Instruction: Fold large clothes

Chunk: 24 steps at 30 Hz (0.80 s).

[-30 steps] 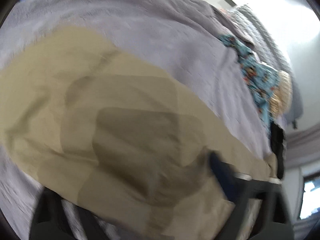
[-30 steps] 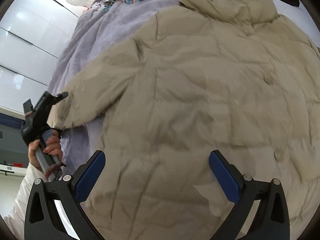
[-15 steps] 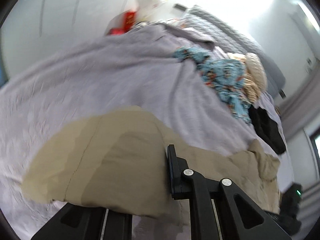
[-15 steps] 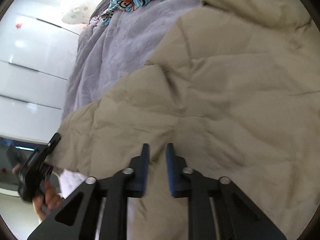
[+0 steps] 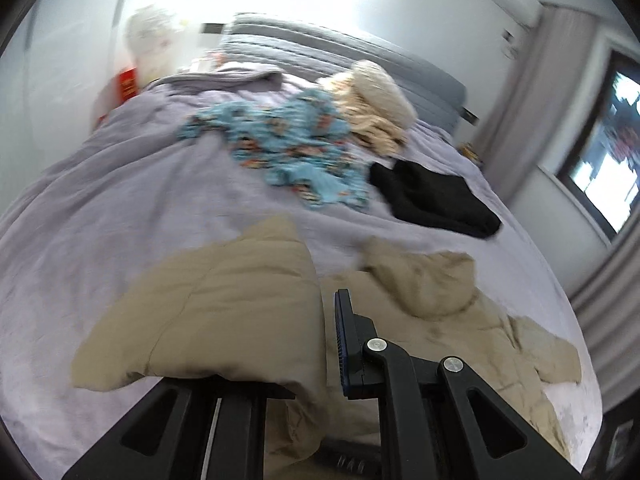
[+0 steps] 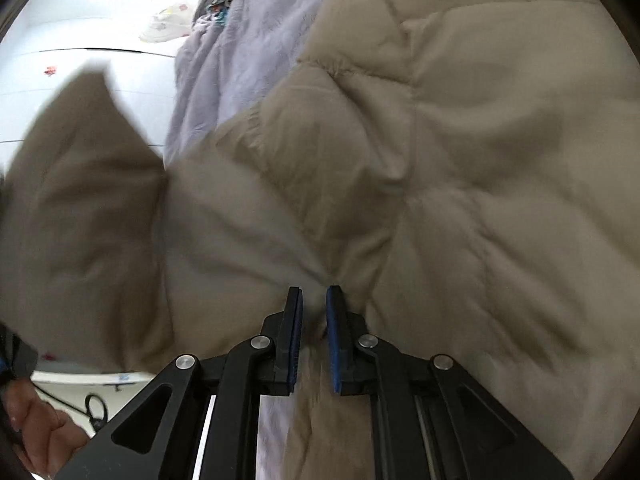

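Beige puffer jacket (image 6: 460,140) on the lavender bed (image 5: 120,184), gripped by both claws
Right claw (image 6: 314,308) is pinched together on a fold near the hem; left claw (image 5: 320,320) is clamped on a raised sleeve; a blue patterned garment (image 5: 288,148) and a black garment (image 5: 436,196) lie beyond

- The jacket (image 5: 404,304) lies on the bed (image 5: 120,184), at its near end in the left wrist view.
- One sleeve (image 5: 224,300) is raised off the bed, left of the jacket's hood (image 5: 420,276), with its end between the fingers of the left gripper (image 5: 316,344).
- The right gripper (image 6: 314,320) sits at the jacket's near edge, with a fold of it between its fingers.
- Behind the jacket, toward the headboard (image 5: 340,56), lies a patterned garment (image 5: 288,148).
- A dark garment (image 5: 436,196) lies right of the patterned one, and a knitted garment (image 5: 376,108) behind both.
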Each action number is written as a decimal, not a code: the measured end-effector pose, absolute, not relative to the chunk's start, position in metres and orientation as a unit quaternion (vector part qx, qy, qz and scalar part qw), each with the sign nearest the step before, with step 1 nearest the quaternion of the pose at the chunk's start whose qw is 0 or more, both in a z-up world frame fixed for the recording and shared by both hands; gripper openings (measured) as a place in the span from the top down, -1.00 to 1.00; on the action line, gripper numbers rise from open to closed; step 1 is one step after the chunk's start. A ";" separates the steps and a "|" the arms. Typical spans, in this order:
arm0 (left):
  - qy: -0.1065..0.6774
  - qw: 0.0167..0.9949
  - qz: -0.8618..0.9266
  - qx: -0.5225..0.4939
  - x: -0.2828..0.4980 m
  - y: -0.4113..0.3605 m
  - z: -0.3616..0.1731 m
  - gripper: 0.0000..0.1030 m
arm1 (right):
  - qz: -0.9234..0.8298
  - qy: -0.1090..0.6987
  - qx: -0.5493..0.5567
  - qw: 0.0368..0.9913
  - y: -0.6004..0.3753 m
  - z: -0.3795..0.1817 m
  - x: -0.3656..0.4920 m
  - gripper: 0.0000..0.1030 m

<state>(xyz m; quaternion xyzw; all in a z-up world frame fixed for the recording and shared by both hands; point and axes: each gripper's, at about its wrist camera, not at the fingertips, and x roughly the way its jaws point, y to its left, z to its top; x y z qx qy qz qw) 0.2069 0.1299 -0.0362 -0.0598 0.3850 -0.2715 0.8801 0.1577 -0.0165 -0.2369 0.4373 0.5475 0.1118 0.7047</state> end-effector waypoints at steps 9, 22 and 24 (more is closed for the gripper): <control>0.389 0.859 -0.315 0.108 0.160 -0.067 -0.087 0.71 | -0.011 0.543 0.347 0.764 -0.155 -0.183 0.051 0.77; 0.437 0.819 -0.310 0.204 0.105 -0.122 -0.163 -0.57 | -0.079 0.536 0.353 0.763 -0.254 -0.192 -0.011 0.70; 0.435 0.817 -0.324 0.194 0.097 -0.111 -0.151 -0.57 | -0.082 0.535 0.350 0.765 -0.253 -0.194 -0.005 0.70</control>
